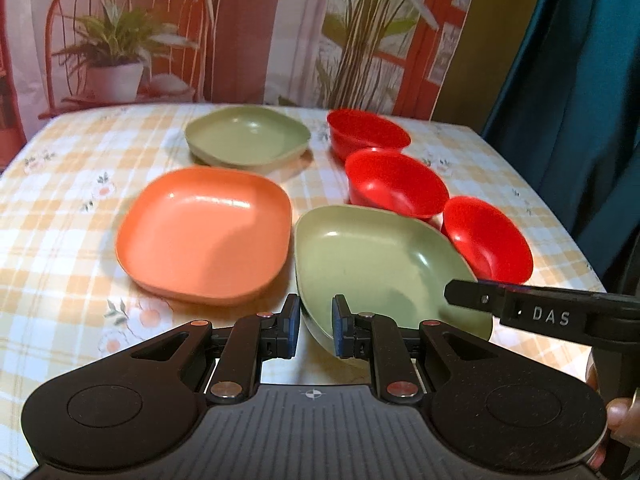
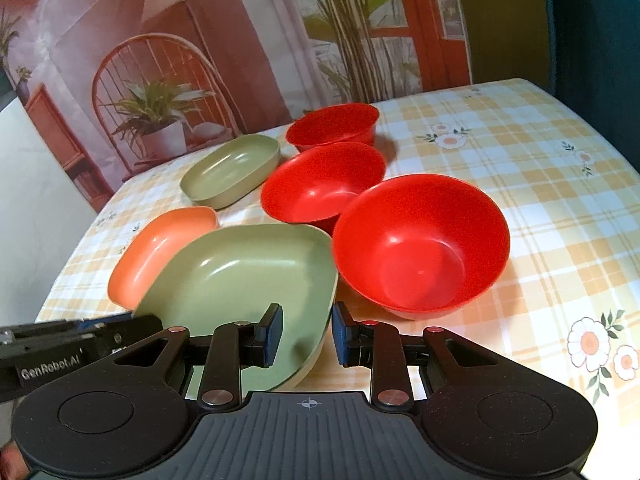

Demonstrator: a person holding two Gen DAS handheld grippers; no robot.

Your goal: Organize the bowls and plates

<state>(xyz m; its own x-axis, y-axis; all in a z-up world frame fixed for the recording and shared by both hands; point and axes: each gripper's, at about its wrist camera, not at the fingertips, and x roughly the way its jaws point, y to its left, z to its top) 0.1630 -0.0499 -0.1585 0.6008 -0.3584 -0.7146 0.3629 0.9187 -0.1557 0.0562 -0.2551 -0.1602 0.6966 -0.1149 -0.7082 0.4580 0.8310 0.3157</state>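
A near green plate [image 1: 372, 264] [image 2: 240, 280] is tilted, its near edge raised off the table. My left gripper [image 1: 316, 328] straddles its near left rim, jaws slightly apart, not clamped. My right gripper [image 2: 308, 334] straddles its near right rim, also slightly apart; it also shows in the left wrist view [image 1: 540, 312]. An orange plate [image 1: 206, 232] [image 2: 156, 252] lies to the left. A second green plate [image 1: 248, 136] [image 2: 232, 170] lies at the back. Three red bowls [image 1: 488, 238] [image 1: 394, 184] [image 1: 366, 132] stand in a row on the right [image 2: 420, 240] [image 2: 322, 182] [image 2: 334, 124].
The table has a yellow checked floral cloth [image 1: 60, 220] [image 2: 560, 200]. A printed backdrop [image 1: 120, 40] hangs behind the far edge. A dark teal curtain [image 1: 580, 80] hangs at the right. The table's right edge runs close to the bowls.
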